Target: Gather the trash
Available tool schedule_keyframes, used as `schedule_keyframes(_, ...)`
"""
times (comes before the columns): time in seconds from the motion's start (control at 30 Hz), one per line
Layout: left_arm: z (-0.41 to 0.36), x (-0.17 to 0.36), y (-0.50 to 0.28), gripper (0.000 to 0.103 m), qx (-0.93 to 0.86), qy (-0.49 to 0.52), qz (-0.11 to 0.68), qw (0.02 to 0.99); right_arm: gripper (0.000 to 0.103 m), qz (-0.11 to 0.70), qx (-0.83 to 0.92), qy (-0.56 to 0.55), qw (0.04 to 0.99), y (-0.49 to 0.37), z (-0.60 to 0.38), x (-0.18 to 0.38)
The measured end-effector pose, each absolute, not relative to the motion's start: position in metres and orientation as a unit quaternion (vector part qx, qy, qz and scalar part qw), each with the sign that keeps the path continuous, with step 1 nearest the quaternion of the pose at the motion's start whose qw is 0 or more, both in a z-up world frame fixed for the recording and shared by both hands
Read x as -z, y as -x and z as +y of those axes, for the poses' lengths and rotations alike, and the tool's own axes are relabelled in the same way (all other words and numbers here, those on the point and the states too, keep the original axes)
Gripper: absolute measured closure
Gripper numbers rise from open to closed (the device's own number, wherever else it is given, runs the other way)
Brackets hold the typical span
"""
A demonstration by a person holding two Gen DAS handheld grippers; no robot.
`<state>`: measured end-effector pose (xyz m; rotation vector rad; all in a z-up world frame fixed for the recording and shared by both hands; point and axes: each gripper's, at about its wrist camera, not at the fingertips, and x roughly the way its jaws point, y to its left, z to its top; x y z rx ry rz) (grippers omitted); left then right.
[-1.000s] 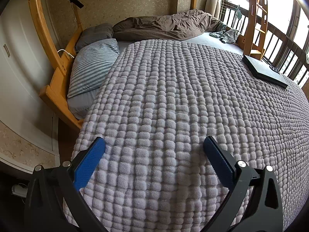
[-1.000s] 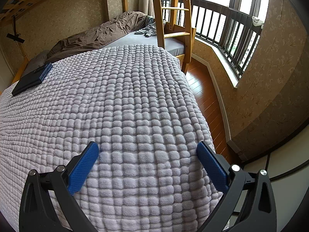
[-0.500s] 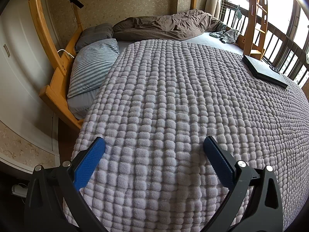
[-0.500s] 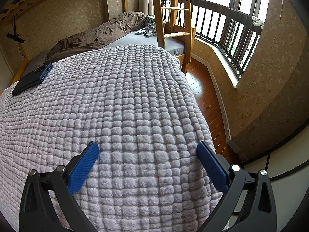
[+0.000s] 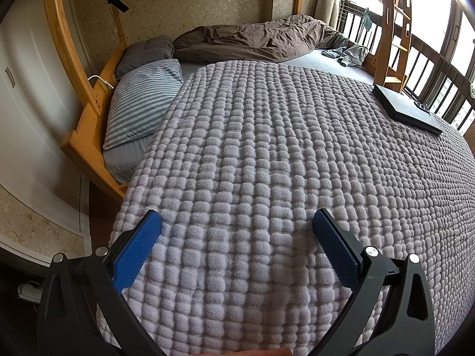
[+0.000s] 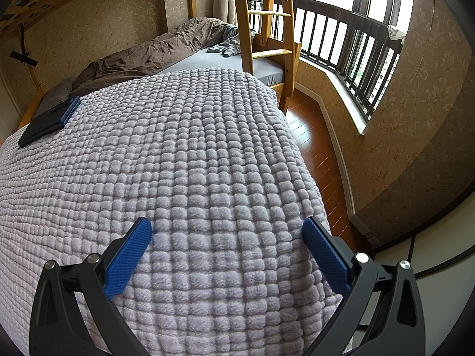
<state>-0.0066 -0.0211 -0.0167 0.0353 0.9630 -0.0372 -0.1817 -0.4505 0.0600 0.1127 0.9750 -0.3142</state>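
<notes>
My left gripper [image 5: 237, 222] is open and empty, held just above the near edge of a lilac waffle-knit blanket [image 5: 282, 148] that covers the bed. My right gripper [image 6: 227, 227] is open and empty above the same blanket [image 6: 178, 154], near its right corner. A flat dark box [image 5: 405, 108] lies on the blanket at the far right in the left wrist view, and it shows at the far left in the right wrist view [image 6: 49, 120]. I see no trash in either view.
A striped pillow [image 5: 142, 101] and a grey pillow [image 5: 145, 55] lie at the wooden headboard [image 5: 80, 68]. A crumpled brown duvet [image 5: 261, 40] and a grey garment [image 5: 346, 52] lie at the back. A wooden ladder [image 6: 267, 29], railing [image 6: 356, 59] and wood floor [image 6: 317, 136] are to the right.
</notes>
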Motion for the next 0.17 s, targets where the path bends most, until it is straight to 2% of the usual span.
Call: schedule_keyframes(0.17,-0.0204,0.0167,0.0060,0.001,0.018,-0.017,0.463,0.886,0.004,0.466,0.150,-0.054,0.870,0.1816,-0.4506,-0.0599)
